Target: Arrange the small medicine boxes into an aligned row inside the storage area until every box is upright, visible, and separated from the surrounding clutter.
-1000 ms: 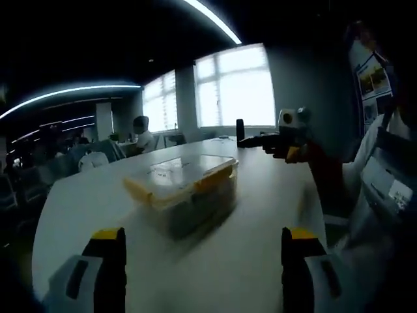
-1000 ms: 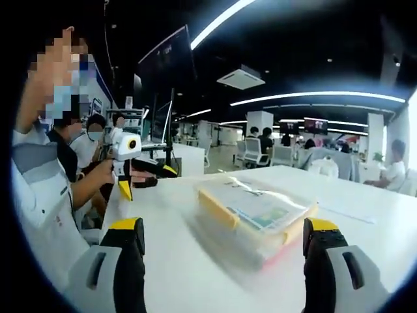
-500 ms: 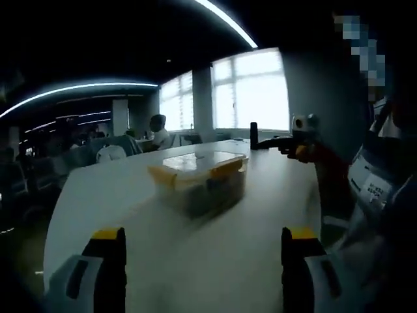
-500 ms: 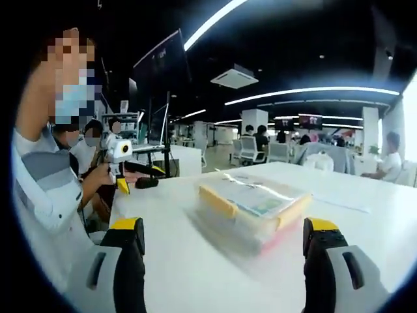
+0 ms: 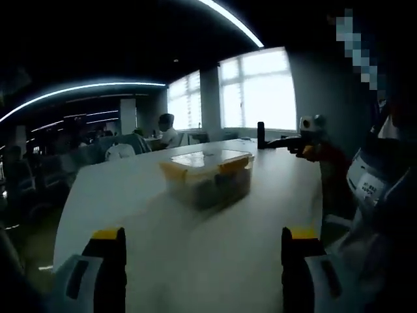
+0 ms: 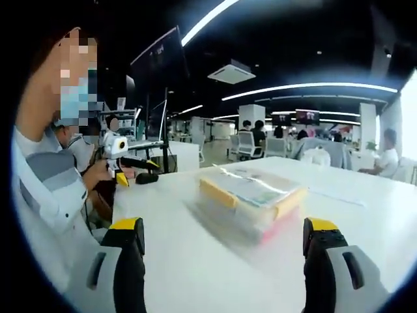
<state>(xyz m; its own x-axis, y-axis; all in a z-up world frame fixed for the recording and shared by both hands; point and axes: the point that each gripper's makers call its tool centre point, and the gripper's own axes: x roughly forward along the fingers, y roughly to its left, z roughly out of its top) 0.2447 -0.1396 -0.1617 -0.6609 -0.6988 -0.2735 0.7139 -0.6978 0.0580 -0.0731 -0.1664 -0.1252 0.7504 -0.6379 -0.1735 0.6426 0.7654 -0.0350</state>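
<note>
Storage box [image 5: 207,177] sits closed mid-counter, yellow latches on a clear lid [image 6: 251,186]; medicine boxes inside are too blurred to count. Compared with a second ago the box reads smaller and farther off in both views, so you've drawn both hands back from it. Left gripper [image 5: 203,261]: fingers spread wide, holding nothing. Right gripper [image 6: 225,254]: same, released and empty. White counter [image 5: 195,241] around the box is bare. Judgement: sorting hasn't started; the lid needs opening first.
</note>
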